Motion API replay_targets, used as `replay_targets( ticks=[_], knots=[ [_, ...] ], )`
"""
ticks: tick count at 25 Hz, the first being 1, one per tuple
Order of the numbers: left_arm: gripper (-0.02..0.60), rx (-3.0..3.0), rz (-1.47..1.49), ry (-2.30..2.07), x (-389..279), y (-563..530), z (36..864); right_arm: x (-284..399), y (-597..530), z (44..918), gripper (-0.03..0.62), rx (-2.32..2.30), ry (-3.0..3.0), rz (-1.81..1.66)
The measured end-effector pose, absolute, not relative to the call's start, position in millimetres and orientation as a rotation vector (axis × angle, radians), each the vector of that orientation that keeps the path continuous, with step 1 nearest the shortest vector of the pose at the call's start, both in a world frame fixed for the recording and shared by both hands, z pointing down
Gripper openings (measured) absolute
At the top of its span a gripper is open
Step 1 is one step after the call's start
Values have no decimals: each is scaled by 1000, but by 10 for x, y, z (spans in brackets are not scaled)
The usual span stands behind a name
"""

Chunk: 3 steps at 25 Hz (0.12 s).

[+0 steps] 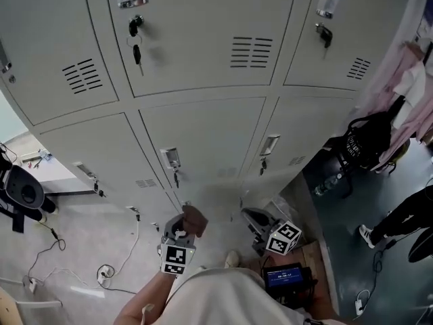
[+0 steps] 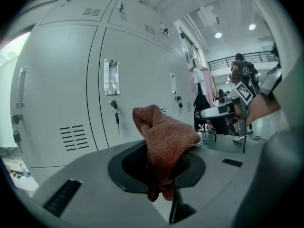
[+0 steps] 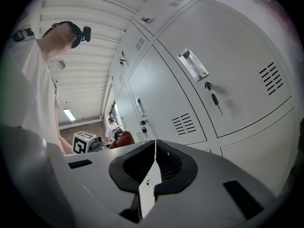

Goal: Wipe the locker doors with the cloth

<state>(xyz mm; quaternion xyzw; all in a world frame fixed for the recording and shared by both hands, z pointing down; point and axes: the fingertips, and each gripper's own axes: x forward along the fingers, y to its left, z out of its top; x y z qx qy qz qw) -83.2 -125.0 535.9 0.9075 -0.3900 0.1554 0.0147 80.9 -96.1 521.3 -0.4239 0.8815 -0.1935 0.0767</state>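
Between the jaws of the left gripper (image 2: 163,186) sits the rust-brown ribbed cloth (image 2: 164,137), and the jaws are clamped tight on its lower end while the rest bunches up above them. The cloth is off the metal, hanging short of the pale grey steel locker doors (image 2: 137,80) ahead of that claw. Straight beyond the cloth, one door shows a recessed chrome handle (image 2: 110,76) with a small key (image 2: 116,118) dangling from the lock under it.

Over to the right gripper (image 3: 154,161): jaws brought together, tips meeting, nothing between them. It points at another door, slotted vents (image 3: 184,124) just past its tips, a key (image 3: 214,101) hanging higher up.

From the head view, both claws are held low, the left (image 1: 184,227) with the cloth (image 1: 195,219) at its front, the right (image 1: 256,223) just beside it. Every locker in sight is shut, so their contents cannot be seen. Off to the right claw's far side, a black backpack (image 1: 362,142) hangs under pink garments (image 1: 404,87).
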Motion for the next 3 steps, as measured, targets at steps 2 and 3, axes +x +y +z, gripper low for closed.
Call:
replay_targets(
  ticks=[2, 3],
  knots=[
    [77, 2836, 443, -1210, -900, -1248, 5289, 726, -915, 5184, 20, -1282, 2646, -568],
    [77, 2841, 424, -1208, -937, -1248, 5255, 681, -894, 5170, 20, -1287, 2648, -561]
  ],
)
